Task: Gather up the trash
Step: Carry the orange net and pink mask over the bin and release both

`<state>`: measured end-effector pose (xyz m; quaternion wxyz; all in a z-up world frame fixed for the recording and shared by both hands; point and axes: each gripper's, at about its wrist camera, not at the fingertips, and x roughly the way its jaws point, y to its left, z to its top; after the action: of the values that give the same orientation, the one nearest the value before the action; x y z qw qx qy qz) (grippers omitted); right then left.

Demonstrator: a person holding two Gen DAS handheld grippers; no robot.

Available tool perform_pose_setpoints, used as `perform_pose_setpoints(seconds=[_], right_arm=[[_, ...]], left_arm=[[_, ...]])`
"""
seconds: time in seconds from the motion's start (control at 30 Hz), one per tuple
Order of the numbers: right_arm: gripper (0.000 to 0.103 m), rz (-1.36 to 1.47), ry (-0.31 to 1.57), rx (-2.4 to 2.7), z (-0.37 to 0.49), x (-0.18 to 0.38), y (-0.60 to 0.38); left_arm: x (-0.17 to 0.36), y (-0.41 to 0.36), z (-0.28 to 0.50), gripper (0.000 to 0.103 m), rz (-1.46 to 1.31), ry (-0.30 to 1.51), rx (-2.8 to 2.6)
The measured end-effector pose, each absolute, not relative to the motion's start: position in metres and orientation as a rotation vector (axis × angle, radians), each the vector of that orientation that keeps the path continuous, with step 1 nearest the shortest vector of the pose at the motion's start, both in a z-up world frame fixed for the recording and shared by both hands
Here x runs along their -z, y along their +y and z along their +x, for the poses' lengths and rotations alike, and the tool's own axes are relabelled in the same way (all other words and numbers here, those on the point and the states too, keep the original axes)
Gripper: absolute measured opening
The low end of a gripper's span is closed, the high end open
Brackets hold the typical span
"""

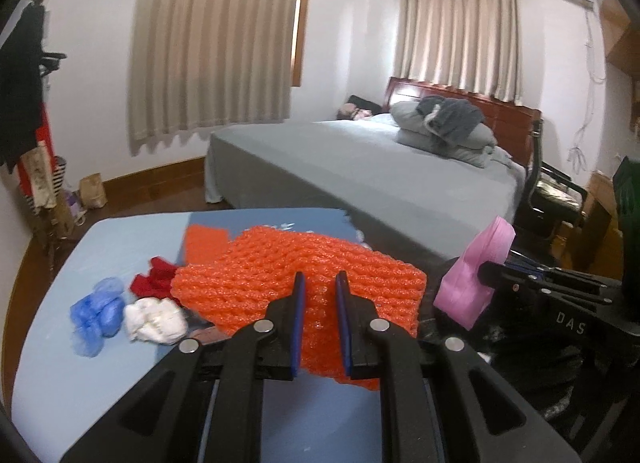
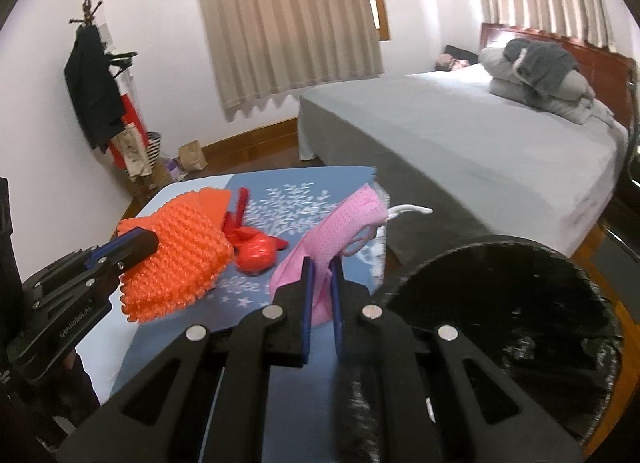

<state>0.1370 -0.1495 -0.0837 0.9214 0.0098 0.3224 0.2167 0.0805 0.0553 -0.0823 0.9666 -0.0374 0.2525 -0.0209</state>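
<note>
L gripper [image 1: 320, 295] is clamped on the orange net [image 1: 280, 275], lower centre of its view, lifted so it clears the table [image 1: 120, 239]. R gripper [image 2: 320, 279] pinches the pink cloth [image 2: 344, 219] just left of the black bin [image 2: 520, 303], lower right; prob. both go in there. Left on the table: blue wad [image 1: 96, 311], white wad [image 1: 154, 319], red bits [image 1: 154, 279]. Bin rim close to R; bed [image 1: 360, 167] behind, floor between.
</note>
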Motion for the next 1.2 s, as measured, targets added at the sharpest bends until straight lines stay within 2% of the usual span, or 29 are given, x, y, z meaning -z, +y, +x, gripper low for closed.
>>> perform_pose_setpoints(seconds=[1.1,1.2], right_arm=[[0.008,0.091,0.683,-0.120,0.116,0.112,-0.322],[0.011,0.090,0.694,-0.113,0.119,0.117,-0.327]], left_arm=[[0.088,-0.129,0.137,0.015,0.029,0.529,0.399],[0.092,-0.135,0.141,0.015,0.033,0.546,0.416]])
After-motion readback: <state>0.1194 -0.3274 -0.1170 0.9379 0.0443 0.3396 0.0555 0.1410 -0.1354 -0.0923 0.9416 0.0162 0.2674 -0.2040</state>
